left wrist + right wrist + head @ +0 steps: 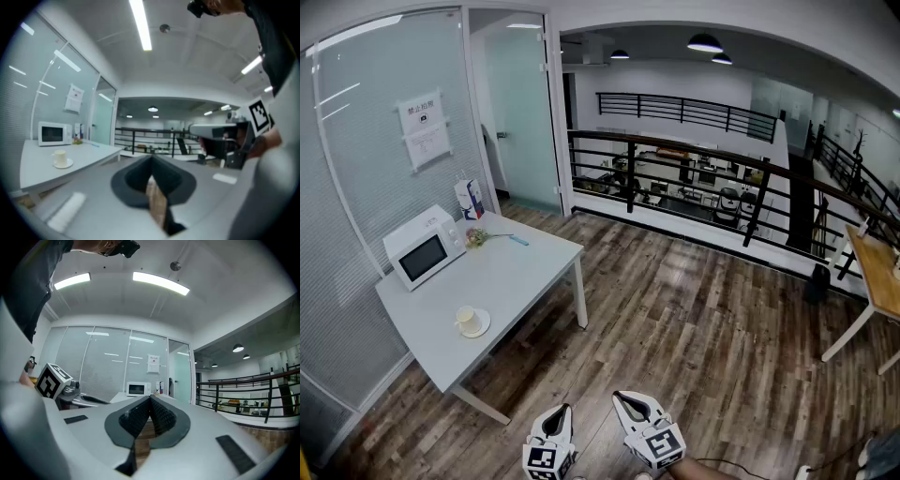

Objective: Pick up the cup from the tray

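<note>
A cream cup (466, 318) stands on a small round saucer (478, 329) near the front of a grey table (516, 272). In the left gripper view the cup (59, 157) is far off to the left. Both grippers hang low over the wooden floor, well away from the table. My left gripper (564, 411) is shut with nothing in it, its jaws (151, 160) meeting at the tip. To its right, my right gripper (620, 397) is also shut and holds nothing (150, 399).
On the table, a white microwave (423, 248) stands at the back by the glass wall, with a small carton (470, 199) and a blue pen (517, 240) beside it. A black railing (694, 183) runs behind. Another table (879, 272) is at the right edge.
</note>
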